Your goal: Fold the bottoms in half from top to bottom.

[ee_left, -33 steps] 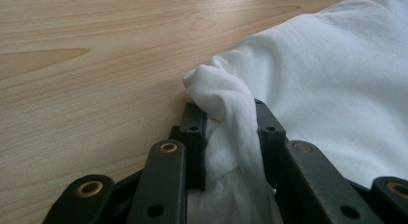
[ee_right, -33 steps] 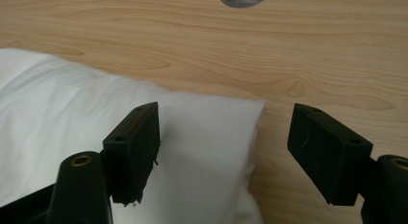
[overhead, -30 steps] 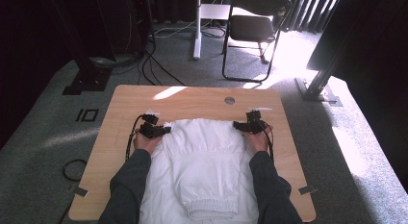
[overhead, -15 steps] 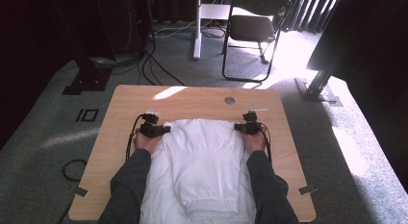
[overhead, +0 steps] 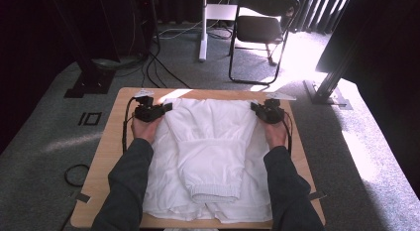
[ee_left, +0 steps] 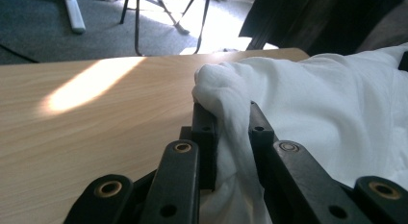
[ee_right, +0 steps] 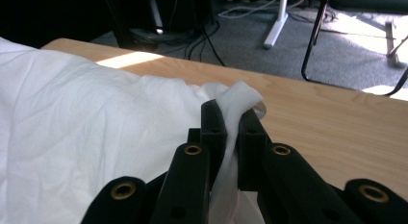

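**Two grippers pinching the far corners of a white garment on a wooden table.**

The left gripper (overhead: 167, 107) and the right gripper (overhead: 254, 107) each clamp one far corner of the white garment (overhead: 208, 151); in both gripper views the black jaws stand nearly closed, with a bunched fold of cloth squeezed between the pads. Gripping the two corners symmetrically stretches the far edge straight between the hands, which appears intended to let the cloth be lifted and folded evenly. The garment lies across the middle of the table (overhead: 111, 142), between the person's forearms, its near edge reaching the near edge of the table. It is plain white, soft and lightly creased, with a folded panel ending in a ribbed, elasticated hem (overhead: 214, 194) near the person.
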Tool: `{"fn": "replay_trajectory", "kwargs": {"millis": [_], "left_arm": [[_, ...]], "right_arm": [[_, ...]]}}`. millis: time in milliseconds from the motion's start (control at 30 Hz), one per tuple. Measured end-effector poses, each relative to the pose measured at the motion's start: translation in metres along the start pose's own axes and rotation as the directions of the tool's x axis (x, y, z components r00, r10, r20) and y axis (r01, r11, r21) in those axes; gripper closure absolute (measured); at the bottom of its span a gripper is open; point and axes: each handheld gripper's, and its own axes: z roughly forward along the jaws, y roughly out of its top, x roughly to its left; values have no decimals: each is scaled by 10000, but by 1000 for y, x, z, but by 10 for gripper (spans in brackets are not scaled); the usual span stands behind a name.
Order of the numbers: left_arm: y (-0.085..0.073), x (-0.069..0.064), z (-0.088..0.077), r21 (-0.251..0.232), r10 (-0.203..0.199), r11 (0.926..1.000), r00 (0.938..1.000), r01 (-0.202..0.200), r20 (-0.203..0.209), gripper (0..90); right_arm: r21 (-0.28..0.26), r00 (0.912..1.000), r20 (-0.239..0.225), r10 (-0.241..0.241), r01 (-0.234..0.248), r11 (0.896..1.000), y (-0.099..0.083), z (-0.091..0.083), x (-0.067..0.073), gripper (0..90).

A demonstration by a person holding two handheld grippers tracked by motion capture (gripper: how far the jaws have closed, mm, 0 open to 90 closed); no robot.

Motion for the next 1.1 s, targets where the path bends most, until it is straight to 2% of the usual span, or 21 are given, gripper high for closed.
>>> {"fn": "replay_trajectory", "kwargs": {"millis": [133,233,300,367,500,567,633,700,733,800,833,867,900,1000,1067,1100], "left_arm": [[-10,-9,-16,-167,421,9990,9987,-416,297,807],[-23,-15,-31,-330,578,9979,9965,-558,603,805],[-35,-20,-43,-429,675,9970,9944,-641,816,803],[-45,-26,-53,-445,825,9959,9915,-783,1005,802],[-78,-41,-69,176,1221,9920,9854,-1250,1183,796],[-96,-45,-70,735,1243,9882,9835,-1347,1315,793],[-114,-50,-69,1349,1324,9792,9812,-1514,1403,791],[-130,-56,-66,1925,1435,9666,9796,-1693,1410,791],[-139,-60,-62,2360,1616,9527,9769,-1915,1401,790],[-150,-66,-56,2852,2084,9290,9703,-2357,1230,789],[-154,-68,-54,2992,2185,9223,9687,-2445,1182,789],[-158,-70,-49,3193,2438,9096,9638,-2659,1082,789],[-159,-70,-47,3199,2529,9073,9619,-2731,1039,789],[-156,-60,-37,2979,2484,9171,9642,-2649,928,788],[-153,-52,-32,2819,2189,9307,9723,-2332,816,787],[-150,-47,-29,2772,2123,9343,9745,-2243,730,787]], "right_arm": [[-212,9990,-394,-227,219,9995,-7,-18,3,845],[-343,9958,-741,-530,506,9981,-23,-38,10,842],[-514,9923,-1103,-564,509,9974,-36,-53,14,840],[-515,9901,-1213,-700,641,9966,-47,-64,18,840],[-173,9867,-1390,-844,828,9964,-79,-80,28,838],[126,9854,-1471,-851,879,9960,-98,-85,32,837],[552,9844,-1582,-765,862,9947,-117,-88,35,835],[1071,9845,-1637,-635,818,9909,-136,-88,37,835],[1373,9845,-1628,-650,878,9866,-145,-86,39,835],[1855,9836,-1610,-813,1111,9764,-159,-82,43,833],[2098,9825,-1689,-788,1139,9711,-164,-79,43,833],[2208,9834,-1646,-768,1126,9688,-167,-76,44,832],[2356,9841,-1591,-793,1158,9649,-170,-72,45,832],[2564,9857,-1401,-932,1270,9582,-169,-62,48,831],[2597,9862,-1325,-995,1314,9567,-165,-55,49,829],[2571,9865,-1282,-1023,1327,9572,-163,-52,48,828]]}}
